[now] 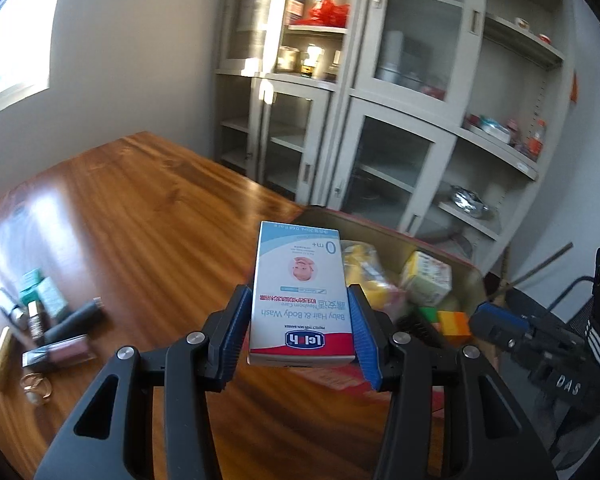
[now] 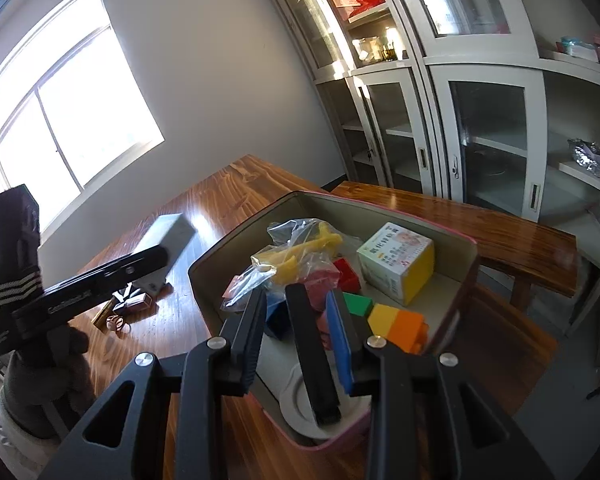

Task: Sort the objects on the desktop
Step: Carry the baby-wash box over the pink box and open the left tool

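Note:
My left gripper (image 1: 300,330) is shut on a white, blue and red baby wash box (image 1: 300,292) and holds it above the wooden table, just left of the pink-rimmed storage box (image 1: 400,236). In the right wrist view the same box (image 2: 168,236) shows grey in the left gripper. My right gripper (image 2: 300,320) hovers over the storage box (image 2: 236,236), jaws apart. A long black bar (image 2: 314,356) lies between its fingers and I cannot tell if it is gripped. The box holds coloured blocks (image 2: 396,322), a yellow-white carton (image 2: 398,262) and a plastic bag with yellow parts (image 2: 296,248).
Several cosmetics (image 1: 56,328) and a ring (image 1: 36,384) lie on the table (image 1: 140,208) at the left. Grey glass-door cabinets (image 1: 380,120) stand behind. A wooden bench (image 2: 480,224) is beyond the storage box. A window (image 2: 60,120) is at the left.

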{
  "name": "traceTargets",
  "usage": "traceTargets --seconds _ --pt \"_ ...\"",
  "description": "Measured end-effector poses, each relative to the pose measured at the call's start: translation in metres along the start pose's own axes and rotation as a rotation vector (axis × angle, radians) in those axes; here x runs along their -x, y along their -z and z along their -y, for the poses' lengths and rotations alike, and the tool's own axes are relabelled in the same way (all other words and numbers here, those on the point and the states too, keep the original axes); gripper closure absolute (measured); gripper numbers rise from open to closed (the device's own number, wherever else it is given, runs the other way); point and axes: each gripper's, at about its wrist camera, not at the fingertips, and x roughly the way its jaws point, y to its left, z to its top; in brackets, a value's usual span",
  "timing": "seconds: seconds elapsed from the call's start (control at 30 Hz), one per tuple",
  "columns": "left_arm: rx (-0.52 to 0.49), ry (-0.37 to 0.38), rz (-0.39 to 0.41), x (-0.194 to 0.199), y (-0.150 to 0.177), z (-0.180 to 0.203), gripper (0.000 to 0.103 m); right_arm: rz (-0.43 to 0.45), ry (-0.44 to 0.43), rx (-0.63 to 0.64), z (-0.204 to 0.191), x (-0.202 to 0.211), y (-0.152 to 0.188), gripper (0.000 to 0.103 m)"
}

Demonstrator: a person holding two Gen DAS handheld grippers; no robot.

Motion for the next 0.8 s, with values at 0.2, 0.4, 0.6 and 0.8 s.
traceTargets --seconds 0.2,0.4,0.6,0.8 --pt "-0.027 0.071 -0.019 -0.021 -0.007 0.033 0.051 0.02 0.006 -0.002 0.003 0.013 0.003 0.068" --pt "0.046 0.185 -0.041 -0.041 -0.013 0.044 0.037 0.011 -0.001 -0.015 0.007 0.015 0.006 0.068" --pt "0.03 0.142 -0.044 -0.038 -0.009 0.04 0.031 -0.001 -0.011 -0.023 0.005 0.01 0.009 0.068" --pt "0.027 0.108 -0.036 -0.028 -0.005 0.027 0.031 -0.005 -0.035 -0.002 -0.009 0.007 0.01 0.067"
